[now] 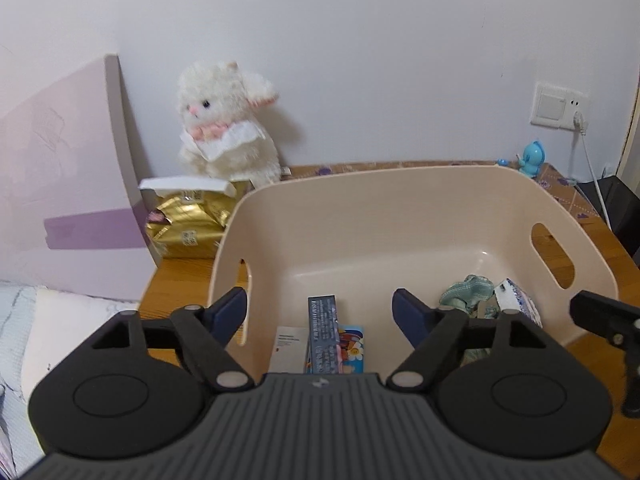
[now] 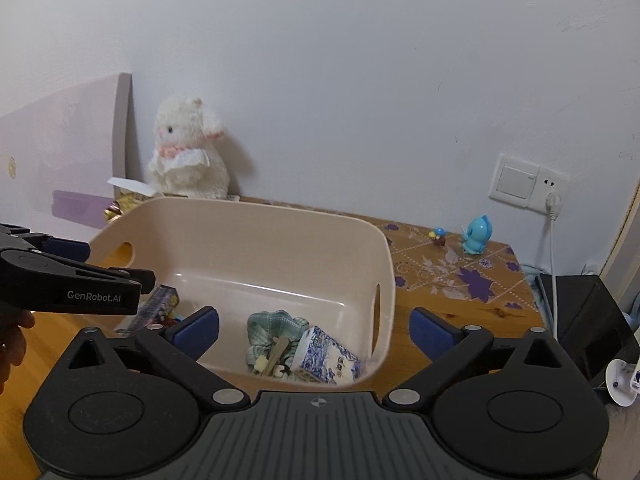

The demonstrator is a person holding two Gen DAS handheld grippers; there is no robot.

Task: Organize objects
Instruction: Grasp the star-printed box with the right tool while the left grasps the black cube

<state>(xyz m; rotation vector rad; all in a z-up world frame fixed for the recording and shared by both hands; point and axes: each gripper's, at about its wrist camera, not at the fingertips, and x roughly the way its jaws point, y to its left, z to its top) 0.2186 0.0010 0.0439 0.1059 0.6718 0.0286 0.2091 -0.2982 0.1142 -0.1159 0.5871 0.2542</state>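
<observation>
A beige plastic bin stands on the wooden table. In it lie a dark blue box, a white card, a colourful packet, a green checked cloth and a blue-and-white carton. My left gripper is open and empty, over the bin's near left part; it also shows in the right wrist view. My right gripper is open and empty, above the bin's near right corner.
A white plush toy leans on the wall behind a gold packet. A blue figurine and a tiny mushroom toy stand at the back right. A wall socket with a cable is beyond. A pink board stands left.
</observation>
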